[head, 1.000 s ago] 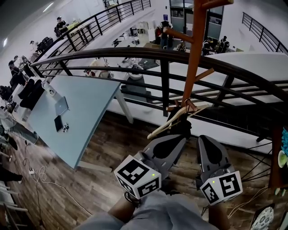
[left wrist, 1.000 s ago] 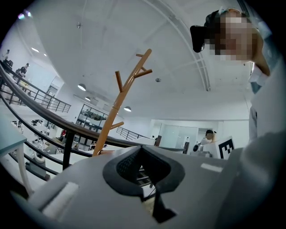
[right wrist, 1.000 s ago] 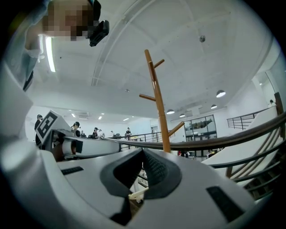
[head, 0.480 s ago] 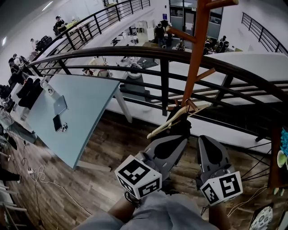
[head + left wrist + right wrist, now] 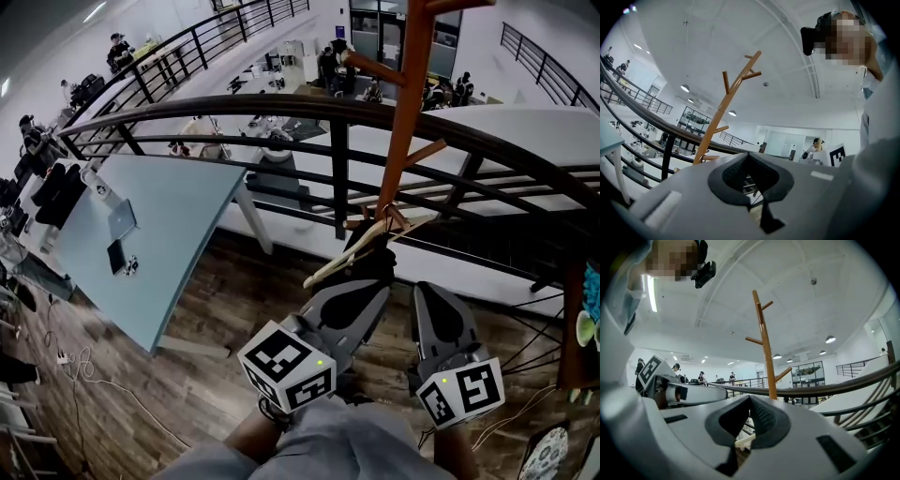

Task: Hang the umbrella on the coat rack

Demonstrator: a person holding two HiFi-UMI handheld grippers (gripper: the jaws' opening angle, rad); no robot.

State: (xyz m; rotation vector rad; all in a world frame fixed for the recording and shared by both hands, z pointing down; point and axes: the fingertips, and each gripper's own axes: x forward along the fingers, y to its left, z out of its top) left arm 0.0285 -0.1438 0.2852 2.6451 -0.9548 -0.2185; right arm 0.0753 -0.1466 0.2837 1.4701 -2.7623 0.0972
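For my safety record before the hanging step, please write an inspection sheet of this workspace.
Surface: wooden floor under the grippers.
Job's things: coat rack upright by the railing; dark bundle at its low pegs, maybe the umbrella, cannot tell.
Clutter: pale curved stick beside that bundle.
Grippers: left gripper and right gripper both shut, nothing between the jaws.
Cables: white cable on the floor, left.
Surroundings: table with a laptop; people on the level below.
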